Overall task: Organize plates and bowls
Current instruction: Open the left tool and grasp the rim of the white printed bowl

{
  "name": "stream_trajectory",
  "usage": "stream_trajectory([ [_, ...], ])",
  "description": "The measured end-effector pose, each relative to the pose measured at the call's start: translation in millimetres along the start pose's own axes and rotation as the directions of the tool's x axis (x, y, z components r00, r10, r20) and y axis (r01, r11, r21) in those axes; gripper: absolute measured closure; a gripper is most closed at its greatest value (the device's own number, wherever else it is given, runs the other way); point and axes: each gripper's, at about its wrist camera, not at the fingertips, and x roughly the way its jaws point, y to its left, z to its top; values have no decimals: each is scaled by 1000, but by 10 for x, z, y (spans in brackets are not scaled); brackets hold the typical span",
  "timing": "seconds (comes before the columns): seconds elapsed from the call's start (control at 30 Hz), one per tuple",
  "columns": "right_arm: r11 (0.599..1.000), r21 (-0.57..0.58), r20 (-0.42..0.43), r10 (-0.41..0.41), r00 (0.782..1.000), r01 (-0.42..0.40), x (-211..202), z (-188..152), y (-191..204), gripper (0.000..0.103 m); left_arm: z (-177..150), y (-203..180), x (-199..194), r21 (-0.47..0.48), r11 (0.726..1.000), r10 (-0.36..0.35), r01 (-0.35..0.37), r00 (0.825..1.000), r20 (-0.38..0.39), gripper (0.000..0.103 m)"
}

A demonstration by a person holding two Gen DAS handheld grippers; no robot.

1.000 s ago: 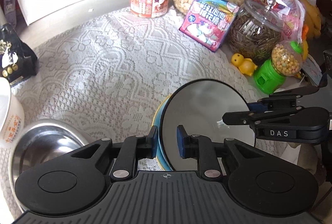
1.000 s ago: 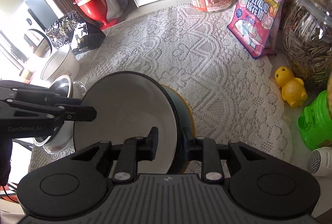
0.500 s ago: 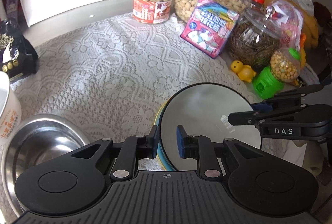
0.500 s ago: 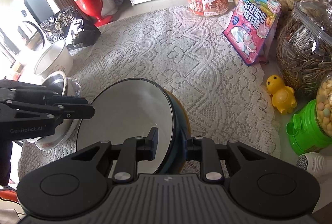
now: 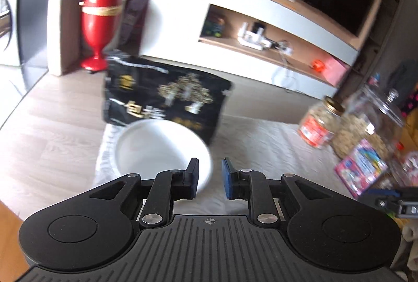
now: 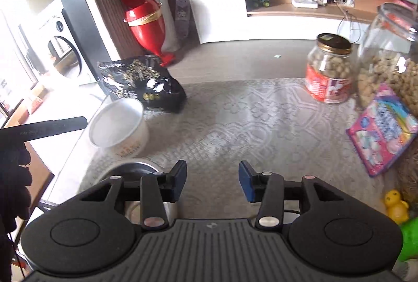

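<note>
The white bowl sits near the desk edge, by the black bag. The left gripper hangs over its rim, jaws narrow and empty (blurred); a clumsy nudge might tip it off. The right gripper is opening, empty, above the steel bowl.

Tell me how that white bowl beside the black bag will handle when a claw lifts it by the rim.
The white bowl looks rigid and glossy, so probably slippery under the pads. Its walls are tall and it stands upright on the lace cloth, so a one-sided rim grip may tilt it. It appears empty, so likely light, though if ceramic it could chip against the steel bowl nearby.
</note>
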Motion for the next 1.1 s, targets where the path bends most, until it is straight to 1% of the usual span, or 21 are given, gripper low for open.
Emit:
stream_trajectory([
  [0.07,997,58,-77,63,995,-59,350,126,177,58,115,313,142,-67,994,81,-82,997,-16,81],
  [0.1,994,81,-108,87,990,-79,480,164,225,58,167,526,250,-109,986,126,-127,992,-14,81],
  [0.17,985,131,-182,137,974,-115,799,224,402,58,221,766,455,-154,973,167,-171,985,-33,81],
  [0.2,984,136,-202,143,969,-117,909,253,472,58,244,911,581,-184,966,169,-179,983,-72,81],
  [0.23,985,132,-215,140,966,-114,1002,282,545,58,250,985,667,-211,962,155,-173,983,-102,81],
  [0.3,992,87,-217,105,970,-88,1162,343,723,58,214,1173,781,-273,955,76,-114,986,-146,81],
  [0.33,996,64,-212,81,974,-69,1232,381,795,58,212,1198,826,-287,954,47,-92,986,-158,81],
  [0.4,998,43,-199,60,978,-52,1349,472,903,58,180,1223,912,-312,949,-3,-51,985,-170,81],
  [0.43,998,38,-191,51,980,-45,1417,526,951,58,181,1232,933,-314,948,-8,-47,985,-171,81],
  [0.53,999,41,-174,18,985,-11,1662,682,1052,58,141,1206,1000,-303,951,13,-68,983,-181,81],
  [0.63,998,56,-201,-2,980,13,1968,768,1089,58,133,1188,1094,-299,952,1,-66,977,-214,81],
  [0.73,993,115,-265,8,964,23,2268,768,1051,58,143,1127,1199,-263,961,12,-81,968,-252,80],
  [0.87,983,182,-345,45,937,20,2549,645,1017,58,98,1077,1369,-236,967,1,-91,934,-357,79],
  [0.93,984,179,-385,58,921,13,2627,574,1041,59,73,1099,1406,-255,963,-20,-84,924,-382,79],
  [0.97,987,158,-393,43,918,22,2639,543,1069,62,66,1111,1411,-264,961,-26,-85,921,-390,77],
  [1.0,992,126,-390,22,920,30,2626,523,1106,64,60,1122,1409,-272,958,-29,-87,918,-396,77],
  [1.07,998,55,-373,-15,928,39,2565,480,1196,75,52,1144,1388,-284,955,-34,-88,915,-401,77],
  [1.1,999,35,-365,-24,931,39,2519,467,1222,77,53,1151,1368,-288,954,-36,-88,916,-399,78],
])
